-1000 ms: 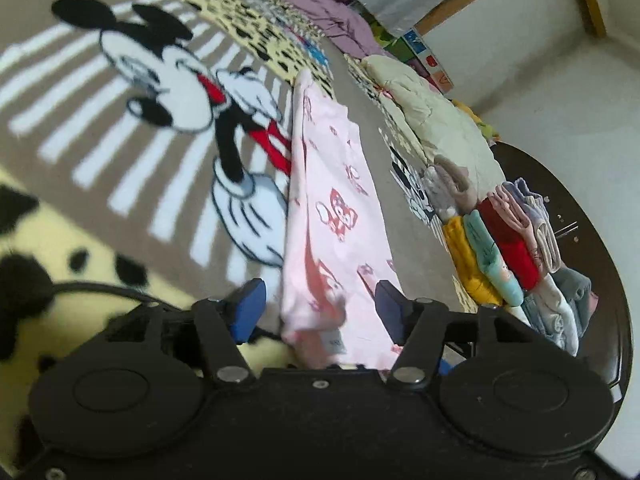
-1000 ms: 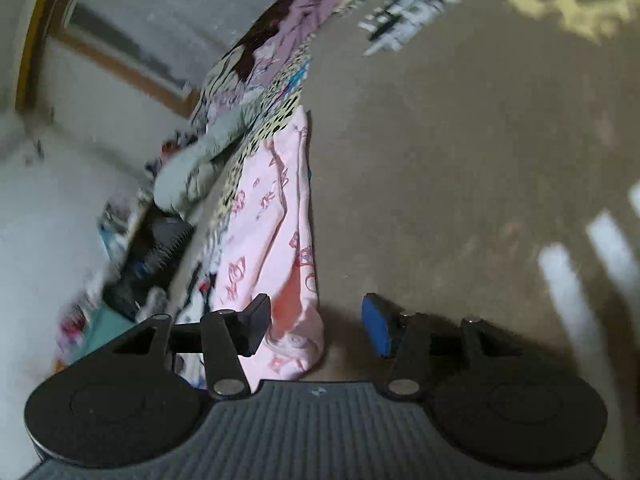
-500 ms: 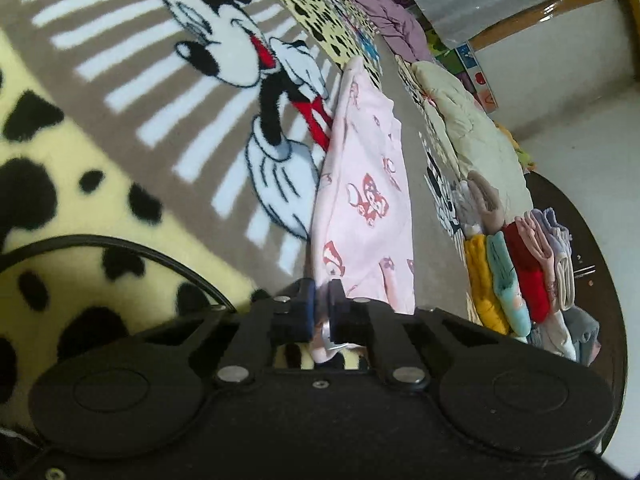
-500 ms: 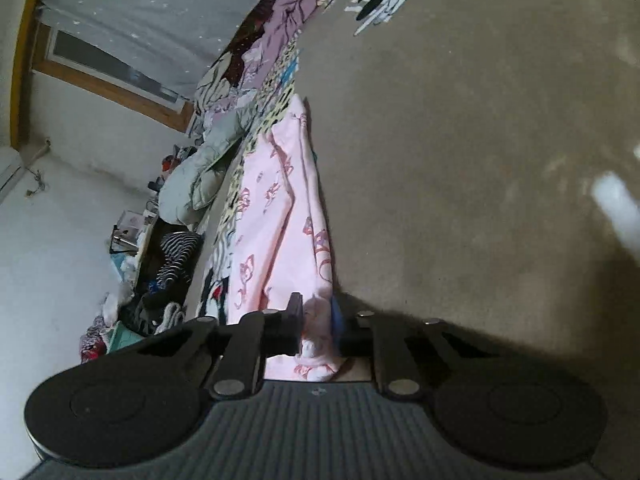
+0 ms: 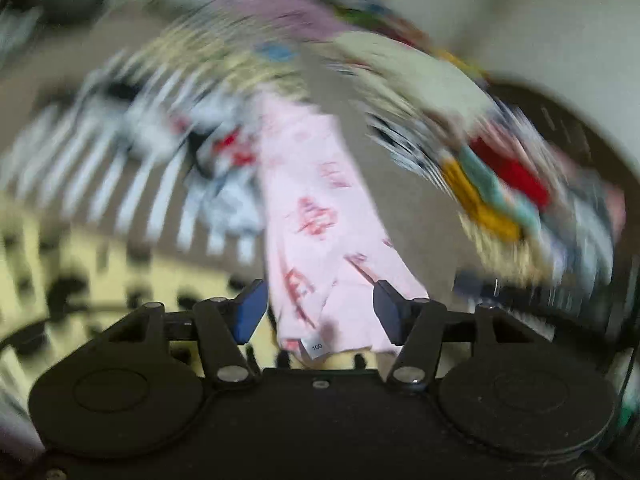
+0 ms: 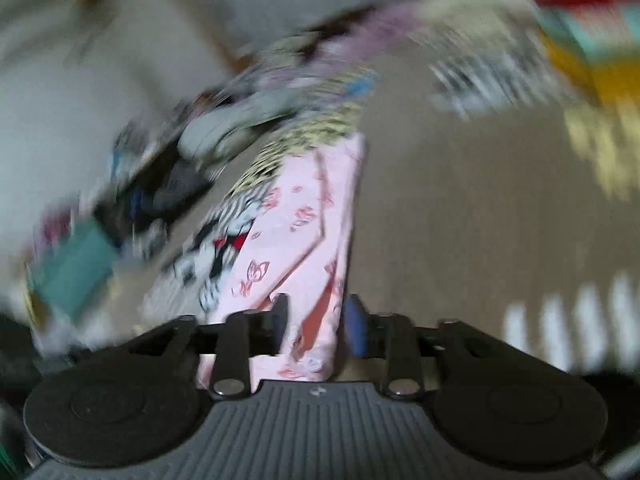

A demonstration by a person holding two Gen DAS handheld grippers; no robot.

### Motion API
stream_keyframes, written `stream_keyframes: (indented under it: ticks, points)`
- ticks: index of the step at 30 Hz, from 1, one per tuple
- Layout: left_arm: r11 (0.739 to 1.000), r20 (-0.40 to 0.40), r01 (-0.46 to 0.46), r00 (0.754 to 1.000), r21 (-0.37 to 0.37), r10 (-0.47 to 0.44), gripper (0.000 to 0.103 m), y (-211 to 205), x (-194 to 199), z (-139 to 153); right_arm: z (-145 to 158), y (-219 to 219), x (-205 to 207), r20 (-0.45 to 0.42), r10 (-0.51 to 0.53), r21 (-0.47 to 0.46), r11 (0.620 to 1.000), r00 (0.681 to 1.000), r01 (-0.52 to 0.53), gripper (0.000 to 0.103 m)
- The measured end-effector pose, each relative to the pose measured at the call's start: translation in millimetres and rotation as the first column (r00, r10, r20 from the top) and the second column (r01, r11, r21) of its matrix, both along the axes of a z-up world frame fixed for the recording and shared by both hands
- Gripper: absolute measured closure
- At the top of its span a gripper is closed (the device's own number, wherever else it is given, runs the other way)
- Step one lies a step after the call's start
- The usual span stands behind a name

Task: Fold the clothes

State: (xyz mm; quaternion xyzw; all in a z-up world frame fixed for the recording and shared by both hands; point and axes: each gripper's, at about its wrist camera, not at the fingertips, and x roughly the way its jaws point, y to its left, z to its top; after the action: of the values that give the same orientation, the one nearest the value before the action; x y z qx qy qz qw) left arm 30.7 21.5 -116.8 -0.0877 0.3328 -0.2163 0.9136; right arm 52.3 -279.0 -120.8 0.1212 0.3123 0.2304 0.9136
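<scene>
The pink printed garment (image 5: 320, 216) lies as a long narrow strip on the brown cartoon blanket (image 5: 408, 208), its near end with a small white tag (image 5: 315, 347) between the left gripper (image 5: 316, 314) fingers, which were clamped on it half a second ago and now stand wide apart. The right gripper (image 6: 316, 324) has also parted, its fingers loosely flanking the cloth's other end (image 6: 308, 344) without pinching it. Both views are now motion-blurred; bare blanket lies right of the strip, and folded colourful clothes (image 5: 500, 188) sit far right.

Pale pink garment (image 5: 320, 216) with red motifs, brown blanket (image 5: 404, 208) with white stripes, blue-padded jaws
</scene>
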Motion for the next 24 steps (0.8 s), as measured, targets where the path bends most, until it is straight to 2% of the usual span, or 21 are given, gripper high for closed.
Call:
stream_keyframes:
  ticks: [1,2,3,4,5,6,7,8,9,10,12,13,15,17,19,22,23,24]
  points:
    - [0.992,0.062,0.059,0.996,0.111,-0.066,0.045,-8.4,-5.6,3.8,3.6,8.7,-5.0,0.053,0.057,-0.121,0.991,0.997,-0.050,0.057]
    - [0.969,0.109,0.108,0.985,0.222,-0.135,0.045,-16.9,-11.3,4.4,7.3,17.4,-10.1,0.098,0.119,-0.243,0.966,0.988,-0.093,0.057]
    - [0.924,0.147,0.145,0.967,0.353,-0.208,0.045,-26.9,-17.3,1.2,5.9,26.6,-16.5,0.124,0.189,-0.353,0.926,0.974,-0.135,0.057]
    - [0.857,0.168,0.172,0.944,0.487,-0.285,0.045,-36.8,-23.9,-6.3,1.4,34.2,-24.4,0.139,0.258,-0.444,0.879,0.956,-0.173,0.057]
    - [0.790,0.172,0.194,0.920,0.581,-0.352,0.045,-43.9,-29.5,-14.4,-5.2,42.7,-32.7,0.146,0.328,-0.534,0.820,0.933,-0.205,0.054]
    - [0.724,0.172,0.208,0.894,0.657,-0.414,0.045,-47.8,-36.2,-24.8,-13.0,50.4,-38.8,0.135,0.387,-0.612,0.757,0.912,-0.230,0.049]
    - [0.652,0.168,0.215,0.865,0.727,-0.473,0.045,-50.9,-43.4,-36.1,-20.9,54.5,-45.4,0.131,0.425,-0.664,0.708,0.896,-0.239,0.047]
    - [0.598,0.162,0.212,0.845,0.773,-0.509,0.045,-52.4,-47.0,-46.1,-28.9,57.5,-52.5,0.130,0.457,-0.707,0.665,0.880,-0.241,0.047]
    - [0.561,0.173,0.199,0.824,0.804,-0.540,0.046,-51.9,-51.2,-54.5,-36.9,60.6,-59.6,0.127,0.489,-0.748,0.619,0.863,-0.241,0.047]
    - [0.527,0.188,0.181,0.799,0.830,-0.572,0.046,-51.0,-56.0,-62.6,-38.7,64.9,-62.8,0.132,0.507,-0.769,0.594,0.852,-0.235,0.047]
    - [0.488,0.225,0.134,0.762,0.863,-0.607,0.046,-50.8,-60.3,-72.9,-39.6,70.5,-62.8,0.156,0.522,-0.800,0.564,0.839,-0.202,0.046]
    - [0.471,0.242,0.109,0.744,0.876,-0.622,0.046,-50.9,-62.1,-77.5,-42.9,73.8,-62.3,0.170,0.537,-0.823,0.539,0.826,-0.181,0.046]
    - [0.419,0.261,0.060,0.702,0.906,-0.663,0.046,-52.8,-62.1,-86.8,-51.6,80.8,-62.8,0.202,0.571,-0.865,0.485,0.795,-0.128,0.046]
    - [0.391,0.281,0.012,0.676,0.920,-0.682,0.045,-53.4,-60.8,-92.2,-58.5,86.8,-65.8,0.236,0.597,-0.890,0.450,0.767,-0.077,0.046]
    - [0.358,0.300,-0.044,0.646,0.933,-0.701,0.045,-51.9,-64.9,-97.9,-60.6,88.7,-69.7,0.267,0.604,-0.896,0.442,0.751,-0.037,0.047]
    - [0.340,0.330,-0.108,0.623,0.934,-0.710,0.047,-45.0,-76.6,-101.0,-64.5,85.6,-79.2,0.295,0.595,-0.887,0.461,0.748,-0.016,0.048]
    - [0.326,0.325,-0.115,0.618,0.938,-0.716,0.048,-42.8,-79.3,-103.5,-66.7,83.7,-81.2,0.299,0.591,-0.884,0.466,0.749,-0.015,0.048]
    - [0.303,0.310,-0.118,0.608,0.946,-0.730,0.054,-40.2,-81.9,-107.2,-67.2,82.4,-82.0,0.306,0.587,-0.880,0.475,0.750,-0.012,0.048]
